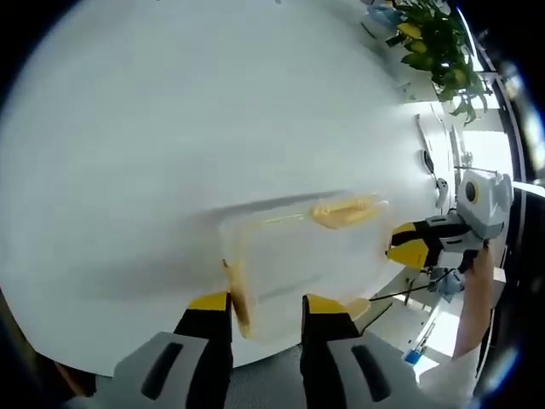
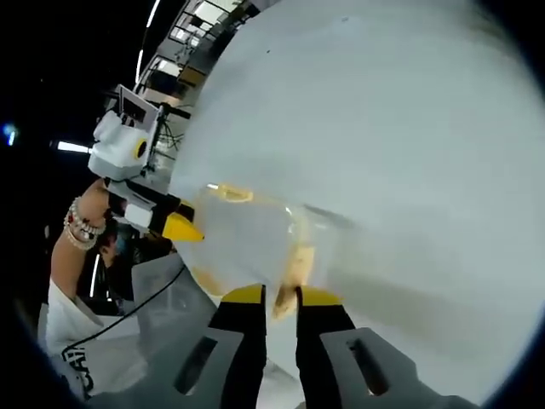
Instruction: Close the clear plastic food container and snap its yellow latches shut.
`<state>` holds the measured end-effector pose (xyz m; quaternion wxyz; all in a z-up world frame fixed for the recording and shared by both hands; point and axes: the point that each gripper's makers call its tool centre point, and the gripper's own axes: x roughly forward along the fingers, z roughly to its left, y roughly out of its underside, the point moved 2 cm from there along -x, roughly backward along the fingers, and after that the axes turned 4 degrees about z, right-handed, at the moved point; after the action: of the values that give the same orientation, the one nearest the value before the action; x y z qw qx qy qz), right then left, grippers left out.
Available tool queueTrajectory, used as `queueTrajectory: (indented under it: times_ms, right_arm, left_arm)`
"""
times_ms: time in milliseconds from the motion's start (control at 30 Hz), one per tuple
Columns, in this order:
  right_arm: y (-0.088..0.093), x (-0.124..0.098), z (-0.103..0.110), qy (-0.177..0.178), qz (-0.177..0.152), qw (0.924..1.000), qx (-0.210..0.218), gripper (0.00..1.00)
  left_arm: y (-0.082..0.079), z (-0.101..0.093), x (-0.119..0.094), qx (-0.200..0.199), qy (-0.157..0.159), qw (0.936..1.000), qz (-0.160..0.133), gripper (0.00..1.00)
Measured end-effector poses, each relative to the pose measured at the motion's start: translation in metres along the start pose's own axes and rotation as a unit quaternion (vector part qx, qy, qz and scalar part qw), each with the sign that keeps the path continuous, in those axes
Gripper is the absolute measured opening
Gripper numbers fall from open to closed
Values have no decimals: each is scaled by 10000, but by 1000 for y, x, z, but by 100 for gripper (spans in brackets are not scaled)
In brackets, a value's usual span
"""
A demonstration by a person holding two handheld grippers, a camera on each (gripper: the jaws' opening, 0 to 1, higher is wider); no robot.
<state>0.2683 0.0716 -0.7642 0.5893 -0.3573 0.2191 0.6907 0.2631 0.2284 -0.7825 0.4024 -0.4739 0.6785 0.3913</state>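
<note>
The clear box (image 1: 306, 264) on the white table (image 1: 170, 128) looks empty – blurry. Both grippers (image 1: 266, 302) (image 2: 281, 294) pinch its yellow latches (image 1: 237, 294); a plant (image 1: 434, 38) stands beyond.

Left gripper (image 1: 264, 308) fingers straddle the clear container (image 1: 306, 260) edge (yellow latch (image 1: 344, 210) blurred); right gripper (image 1: 407, 245) touches its side.

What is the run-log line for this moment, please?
left gripper: at container end latch | right gripper: at opposite latch | table: white

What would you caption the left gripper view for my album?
Left gripper at the near end of a clear plastic food container on a white table; right gripper at its far end.
</note>
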Motion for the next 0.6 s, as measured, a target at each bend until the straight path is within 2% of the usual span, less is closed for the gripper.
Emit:
queueTrajectory:
  times_ms: [200,233,300,400,600]
  right_arm:
    - [4,1,2,48,-35,9999,-151,8]
    - [5,2,3,110,-29,9995,-292,9]
    - [5,1,4,231,-31,9986,-482,10]
    - [4,3,6,458,-63,9953,-846,11]
    - [5,5,9,642,-32,9923,-1060,13]
  left_arm:
    - [-1,4,-6,131,65,9999,-93,25]
    - [-1,5,-7,197,76,9997,-115,25]
    - [-5,6,-9,625,50,9977,-254,26]
    - [-3,4,-11,732,70,9968,-323,27]
    - [-7,4,-17,1749,-190,9826,-593,31]
